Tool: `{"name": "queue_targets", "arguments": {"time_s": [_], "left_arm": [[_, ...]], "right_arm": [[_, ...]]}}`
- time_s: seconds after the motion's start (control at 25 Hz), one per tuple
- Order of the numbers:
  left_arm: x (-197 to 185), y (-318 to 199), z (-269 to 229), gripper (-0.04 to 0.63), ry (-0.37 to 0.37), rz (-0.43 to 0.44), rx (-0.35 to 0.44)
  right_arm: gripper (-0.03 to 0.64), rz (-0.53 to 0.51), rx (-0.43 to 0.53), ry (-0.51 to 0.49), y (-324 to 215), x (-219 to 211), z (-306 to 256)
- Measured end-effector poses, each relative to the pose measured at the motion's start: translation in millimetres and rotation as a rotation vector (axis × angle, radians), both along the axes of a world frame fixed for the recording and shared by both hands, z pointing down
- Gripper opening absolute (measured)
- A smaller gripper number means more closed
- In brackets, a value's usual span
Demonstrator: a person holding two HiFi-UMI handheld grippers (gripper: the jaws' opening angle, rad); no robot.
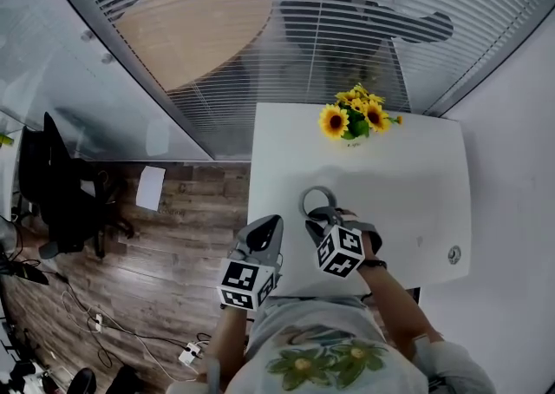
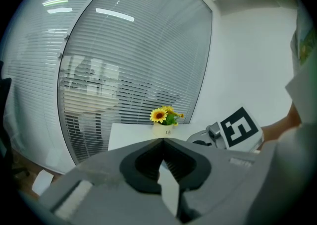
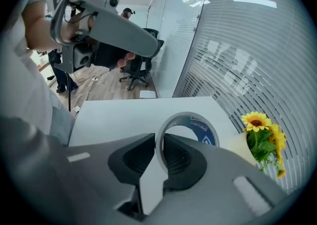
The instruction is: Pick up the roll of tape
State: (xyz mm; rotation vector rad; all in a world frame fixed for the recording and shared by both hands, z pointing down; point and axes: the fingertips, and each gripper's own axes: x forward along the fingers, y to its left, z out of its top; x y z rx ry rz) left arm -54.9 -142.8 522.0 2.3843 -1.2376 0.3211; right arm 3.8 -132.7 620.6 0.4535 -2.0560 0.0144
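Observation:
The roll of tape (image 3: 190,129) is a grey ring with a blue printed core. My right gripper (image 3: 159,144) is shut on its near rim, so the roll stands up between the jaws, lifted off the white table (image 3: 124,115). From the head view the roll of tape (image 1: 312,202) sticks out ahead of the right gripper (image 1: 323,214) over the table's near part. My left gripper (image 1: 270,226) hangs at the table's left front edge. Seen in the left gripper view, the left gripper (image 2: 163,142) has its jaw tips together with nothing held.
A small pot of sunflowers (image 1: 354,116) stands at the table's (image 1: 408,184) far edge, before a glass wall with blinds. A small round fitting (image 1: 453,254) sits near the right front corner. A black office chair (image 1: 61,197) and cables lie on the wooden floor to the left.

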Motion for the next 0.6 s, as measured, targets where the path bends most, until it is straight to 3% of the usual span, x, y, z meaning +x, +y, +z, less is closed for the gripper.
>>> {"name": "queue_targets", "arguments": {"time_s": [0.2,0.6], "left_arm": [[-2,6,-3,0.003,-0.004,-0.007,0.010],[-4,16,-10,0.003,-0.012,-0.017,0.025]], "right_arm": [[0.055,0.028,0.006,-0.037,6,2,-9],[0.055,0.128,-0.072,-0.184,19,8,-23]]}}
